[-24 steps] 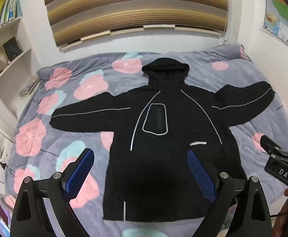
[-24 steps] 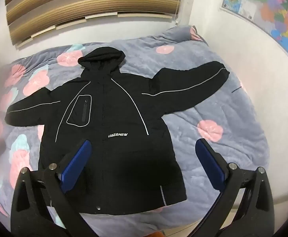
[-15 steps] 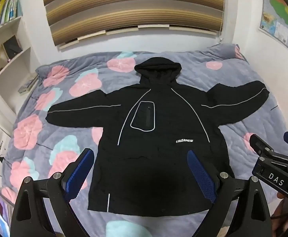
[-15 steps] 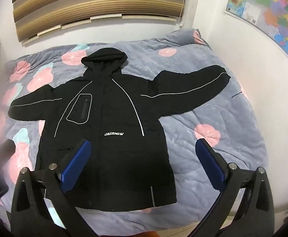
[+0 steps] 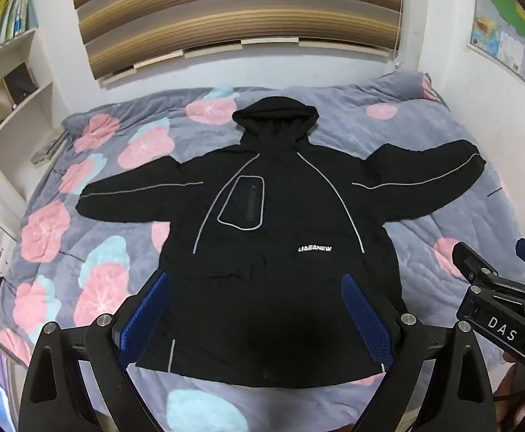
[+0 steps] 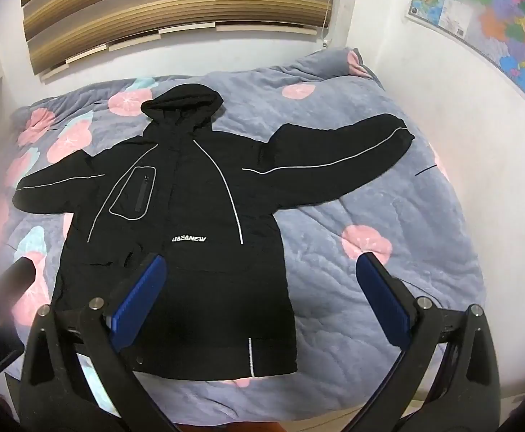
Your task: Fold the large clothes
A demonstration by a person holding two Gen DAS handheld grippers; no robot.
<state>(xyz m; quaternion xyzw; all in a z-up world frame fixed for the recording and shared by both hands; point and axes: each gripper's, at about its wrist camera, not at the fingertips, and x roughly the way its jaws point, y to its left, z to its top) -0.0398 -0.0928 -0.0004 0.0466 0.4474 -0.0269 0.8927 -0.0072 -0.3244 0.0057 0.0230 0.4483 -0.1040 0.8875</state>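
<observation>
A black hooded jacket (image 5: pixel 280 244) with grey piping and a white chest logo lies flat, front up, on the bed, hood at the far end and both sleeves spread sideways. It also shows in the right wrist view (image 6: pixel 190 223). My left gripper (image 5: pixel 258 316) is open and empty, held above the jacket's lower hem. My right gripper (image 6: pixel 262 302) is open and empty, above the jacket's lower right corner. The right gripper also shows at the right edge of the left wrist view (image 5: pixel 496 280).
The bed has a grey quilt (image 5: pixel 82 259) with pink and blue flowers. White shelves (image 5: pixel 13 82) with books and a globe stand on the left. A wall with a map (image 6: pixel 485 10) runs along the bed's right side. Striped blinds (image 5: pixel 240 10) hang behind.
Both grippers have pulled back and up a little, so the whole jacket with its hem now shows. The jacket has not moved. Both stay open.
</observation>
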